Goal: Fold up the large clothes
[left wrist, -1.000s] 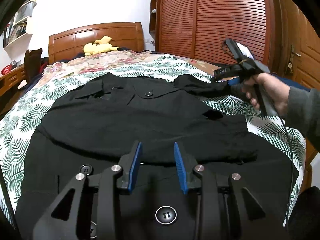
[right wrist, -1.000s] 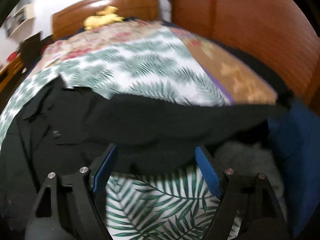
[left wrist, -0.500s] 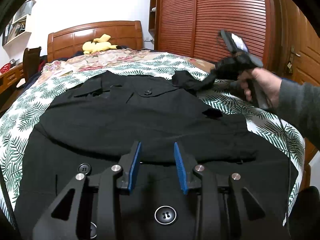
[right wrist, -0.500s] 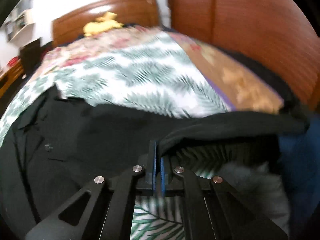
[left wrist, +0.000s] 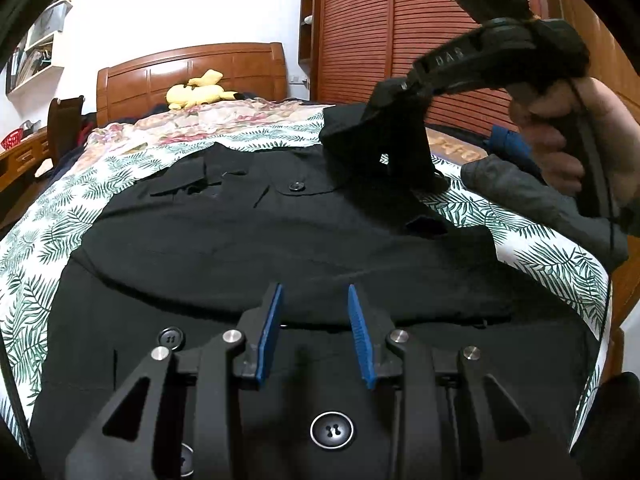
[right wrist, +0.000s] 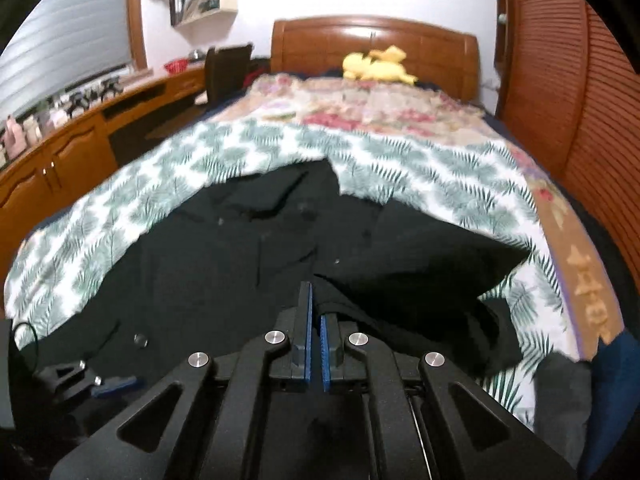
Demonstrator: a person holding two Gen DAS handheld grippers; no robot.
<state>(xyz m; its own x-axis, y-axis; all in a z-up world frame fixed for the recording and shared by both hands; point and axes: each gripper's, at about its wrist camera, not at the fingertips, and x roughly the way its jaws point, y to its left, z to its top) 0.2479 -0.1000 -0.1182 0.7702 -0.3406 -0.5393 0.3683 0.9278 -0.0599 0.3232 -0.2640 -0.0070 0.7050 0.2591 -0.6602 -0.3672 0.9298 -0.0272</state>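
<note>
A large black coat (left wrist: 240, 240) lies spread on the bed, buttons showing near its front hem. My left gripper (left wrist: 316, 320) hovers low over that hem, open, with nothing between its blue pads. A hand holds my right gripper (left wrist: 386, 94) above the coat's right shoulder, shut on the black sleeve (left wrist: 376, 148), which hangs from it in a lifted fold. In the right wrist view the right gripper (right wrist: 316, 320) has its pads together on black cloth, and the sleeve (right wrist: 420, 272) trails off to the right over the coat (right wrist: 220, 260).
A leaf-print bedspread (left wrist: 48, 240) covers the bed. A yellow plush toy (left wrist: 196, 92) sits by the wooden headboard (left wrist: 192, 68). A grey garment (left wrist: 532, 196) lies at the bed's right edge, a louvred wardrobe (left wrist: 360, 28) stands on the right, and a wooden desk (right wrist: 80, 140) runs along the left.
My right gripper closed on the sleeve at the bed's right side, then lifted it up and leftward over the coat while rolling. The left gripper has kept still.
</note>
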